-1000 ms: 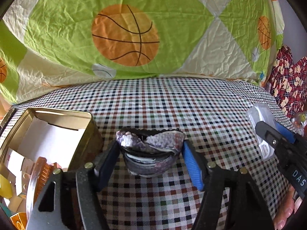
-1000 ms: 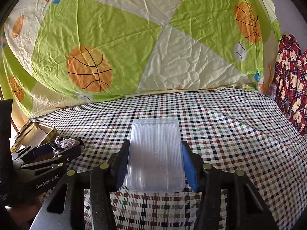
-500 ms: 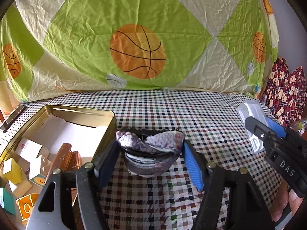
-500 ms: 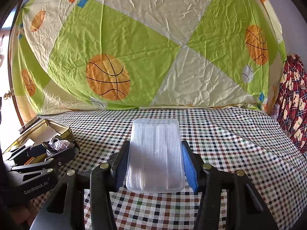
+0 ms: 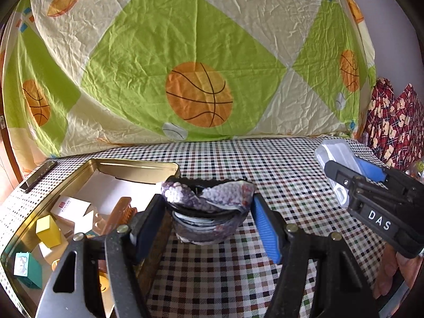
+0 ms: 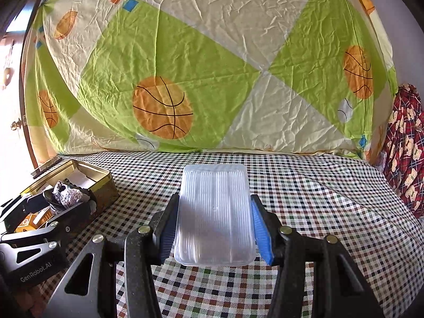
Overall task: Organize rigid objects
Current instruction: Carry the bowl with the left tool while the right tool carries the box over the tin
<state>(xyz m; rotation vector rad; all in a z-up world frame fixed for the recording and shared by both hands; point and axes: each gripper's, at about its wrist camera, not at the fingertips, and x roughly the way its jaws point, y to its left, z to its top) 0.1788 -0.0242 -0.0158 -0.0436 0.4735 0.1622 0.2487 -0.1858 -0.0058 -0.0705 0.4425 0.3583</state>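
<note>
Behind your two grippers the basketball sheet (image 5: 201, 61) fills the back and runs out of frame on every side, and the checked cloth (image 5: 265, 164) under them is cut off at the bottom edge. At your left the gold tin (image 5: 132, 165) shows only part of its inside; your left gripper's body covers the near corner, and the small blocks (image 5: 47, 230) in it are hard to tell apart. Your right gripper (image 6: 214, 228) pinches the clear ribbed lid (image 6: 214, 212) flat between its fingers — what lies under the lid is hidden. Your left gripper (image 5: 209, 220) pinches the dark bowl (image 5: 206, 212) by its sides, just beside the tin's near wall; the crumpled speckled stuff on its rim is too blurred to name. Since a second ago both views have tilted up — more sheet, more of the tin's inside — while each grip has stayed as it was.
</note>
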